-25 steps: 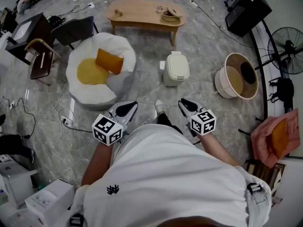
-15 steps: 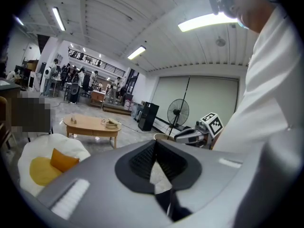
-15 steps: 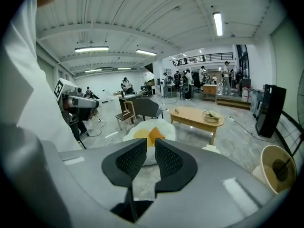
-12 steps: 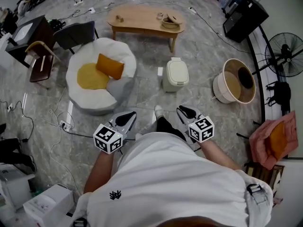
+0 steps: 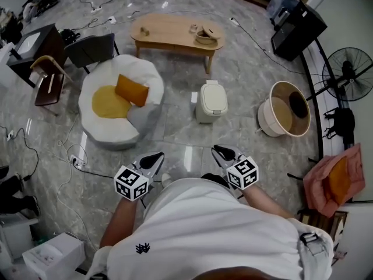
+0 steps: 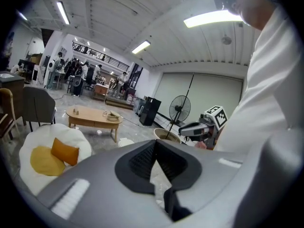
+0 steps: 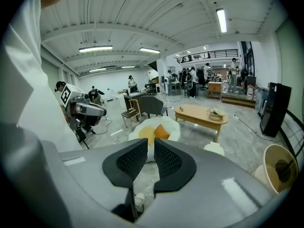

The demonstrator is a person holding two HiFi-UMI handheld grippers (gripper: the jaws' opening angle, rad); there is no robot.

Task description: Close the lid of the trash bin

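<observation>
Two grippers hang low in the head view, close to the person's white shirt (image 5: 215,232). The left gripper (image 5: 158,155) has its jaws together at the tips, and the right gripper (image 5: 217,149) shows only a thin slit between its pads; neither has anything between them. Compared with a second ago, everything has slid down the head view. The grippers sit lower, the trash bin (image 5: 211,102) has dropped a little towards the middle, and more of the room's far end shows above the wooden table (image 5: 169,31).

The bin stands on the floor straight ahead of the grippers, well apart from both, its cream lid lying flat on top as before.

Grey marbled floor (image 5: 245,69) covers the room, with cables trailing across it at the left. A white beanbag (image 5: 116,107) holding an orange cushion (image 5: 131,90) lies left of the bin. A round tan basket (image 5: 285,109) leans to the bin's right, and beyond it stands a pedestal fan (image 5: 348,74). A black cabinet (image 5: 297,22) stands at the upper right.
</observation>
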